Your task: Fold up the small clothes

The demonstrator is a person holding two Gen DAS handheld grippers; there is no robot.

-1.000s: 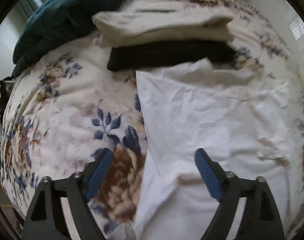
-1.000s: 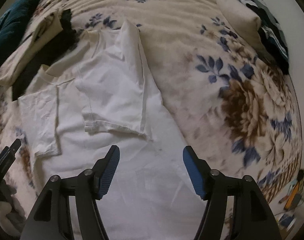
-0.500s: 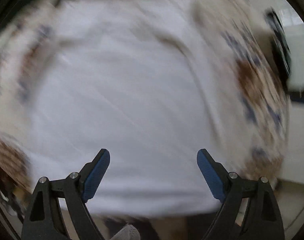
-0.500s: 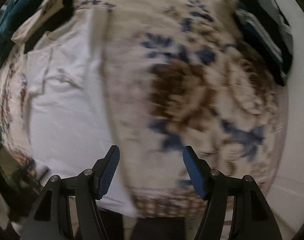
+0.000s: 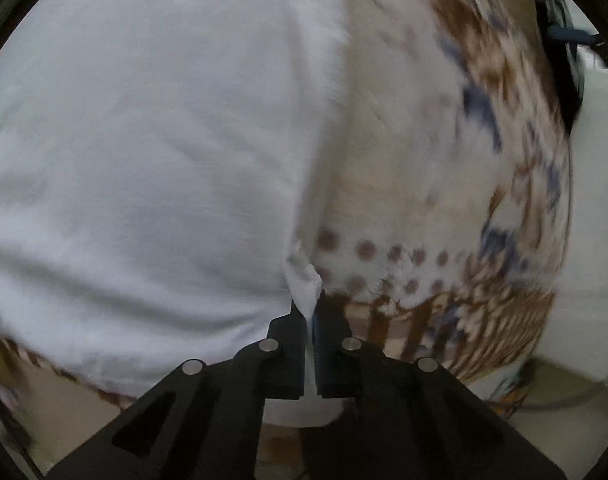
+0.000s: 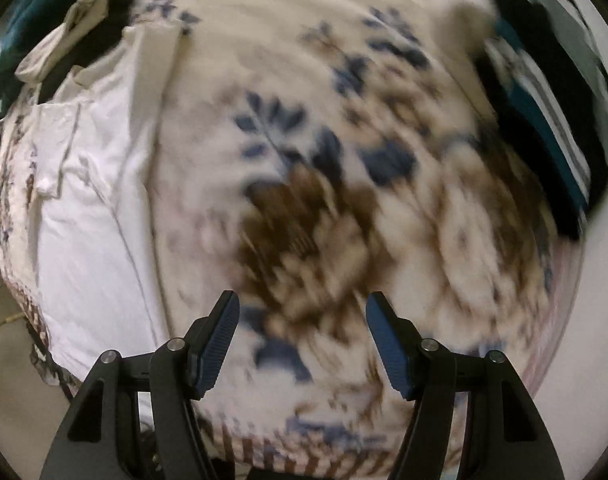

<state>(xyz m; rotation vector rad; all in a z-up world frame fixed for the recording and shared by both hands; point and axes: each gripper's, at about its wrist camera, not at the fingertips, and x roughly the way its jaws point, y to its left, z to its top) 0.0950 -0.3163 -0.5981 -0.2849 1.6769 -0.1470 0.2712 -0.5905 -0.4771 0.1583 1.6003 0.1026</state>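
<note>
A white T-shirt lies spread on a floral blanket. In the left wrist view my left gripper is shut on the shirt's bottom right corner at the bed's near edge; a bunch of white cloth sticks up between the fingers. In the right wrist view the white T-shirt lies at the left, its sleeves folded in. My right gripper is open and empty over the bare blanket, to the right of the shirt.
Folded beige and black clothes and a dark teal cloth lie at the bed's far left. Striped dark clothes lie at the far right. The blanket's near edge drops off just below the right gripper.
My left gripper has swung to the shirt's bottom right corner and shut on it. My right gripper has moved right, off the shirt, over the bare blanket, still open.
</note>
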